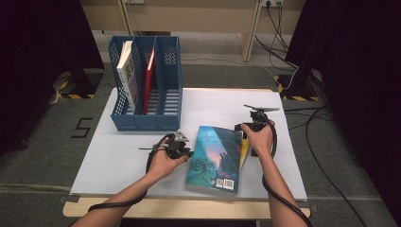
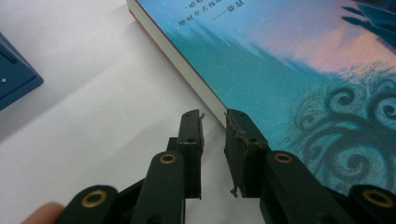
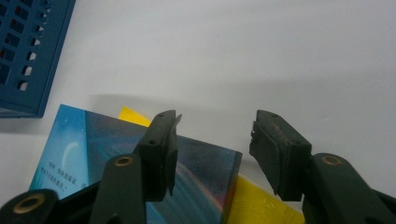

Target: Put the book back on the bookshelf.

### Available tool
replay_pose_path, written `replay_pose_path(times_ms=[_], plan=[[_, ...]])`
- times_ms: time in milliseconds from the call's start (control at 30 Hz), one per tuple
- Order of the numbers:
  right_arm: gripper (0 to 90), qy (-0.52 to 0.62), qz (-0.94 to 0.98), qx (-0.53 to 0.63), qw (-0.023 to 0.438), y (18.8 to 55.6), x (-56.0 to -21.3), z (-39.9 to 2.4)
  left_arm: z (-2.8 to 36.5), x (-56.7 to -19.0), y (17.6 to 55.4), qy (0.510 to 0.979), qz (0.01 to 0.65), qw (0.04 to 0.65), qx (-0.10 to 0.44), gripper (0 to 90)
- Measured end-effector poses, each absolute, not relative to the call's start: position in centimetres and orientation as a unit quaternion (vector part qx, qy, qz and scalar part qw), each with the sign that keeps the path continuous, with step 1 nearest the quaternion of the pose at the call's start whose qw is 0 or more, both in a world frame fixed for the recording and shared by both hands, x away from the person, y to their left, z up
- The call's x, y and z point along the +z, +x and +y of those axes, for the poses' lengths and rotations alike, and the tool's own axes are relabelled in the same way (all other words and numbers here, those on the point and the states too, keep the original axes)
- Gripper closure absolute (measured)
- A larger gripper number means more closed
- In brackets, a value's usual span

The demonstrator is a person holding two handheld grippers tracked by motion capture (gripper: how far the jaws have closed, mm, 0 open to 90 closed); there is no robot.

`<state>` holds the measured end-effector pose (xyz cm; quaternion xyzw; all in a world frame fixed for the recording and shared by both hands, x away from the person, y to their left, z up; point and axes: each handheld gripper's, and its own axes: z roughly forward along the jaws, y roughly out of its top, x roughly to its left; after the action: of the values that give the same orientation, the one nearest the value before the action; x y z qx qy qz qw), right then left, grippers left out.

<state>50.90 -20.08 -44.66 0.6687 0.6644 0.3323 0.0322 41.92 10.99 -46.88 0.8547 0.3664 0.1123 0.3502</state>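
A teal paperback lies flat on the white table, on top of a yellow book whose edge sticks out at its right. My left gripper sits at the paperback's left edge. In the left gripper view its jaws stand almost together with a slim empty gap, the right jaw's tip against the paperback's edge. My right gripper hovers at the paperback's far right corner. In the right gripper view it is open wide above that corner and the yellow book, holding nothing.
A blue three-slot file rack stands at the table's back left, holding a white-spined book and a red one; its right slot looks empty. Its corner shows in both gripper views. Cables run across the floor at the right.
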Motion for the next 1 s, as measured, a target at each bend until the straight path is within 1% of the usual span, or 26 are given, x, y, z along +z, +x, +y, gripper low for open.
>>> replay_pose_path(times_ms=[133,167,433,533,633,800,867,1000], plan=[[46.0,0.667,0.666,0.333,0.004,50.9,-45.4,-20.3,11.0,-46.9,42.0,0.854,0.368,0.350,0.110,75.1],[43.9,0.670,0.664,0.333,-0.001,50.9,-45.6,-20.3,11.0,-46.9,42.0,0.854,0.368,0.350,0.110,74.9],[41.2,0.672,0.644,0.362,-0.039,51.2,-46.6,-20.6,11.0,-46.9,42.0,0.854,0.368,0.351,0.112,73.9],[38.2,0.674,0.635,0.371,-0.068,51.3,-47.0,-20.3,11.0,-46.9,42.0,0.854,0.368,0.350,0.113,73.6],[37.6,0.670,0.635,0.378,-0.070,51.3,-47.3,-20.3,11.0,-46.9,42.0,0.855,0.367,0.349,0.114,73.4],[40.7,0.668,0.641,0.371,-0.065,51.3,-47.1,-20.3,11.0,-46.9,42.0,0.855,0.367,0.347,0.117,73.5],[43.9,0.670,0.640,0.370,-0.061,51.3,-46.9,-20.3,11.0,-46.9,41.9,0.855,0.367,0.346,0.118,73.6],[52.8,0.661,0.657,0.359,-0.037,51.1,-46.0,-20.2,11.0,-46.9,41.8,0.859,0.364,0.339,0.124,74.2]])
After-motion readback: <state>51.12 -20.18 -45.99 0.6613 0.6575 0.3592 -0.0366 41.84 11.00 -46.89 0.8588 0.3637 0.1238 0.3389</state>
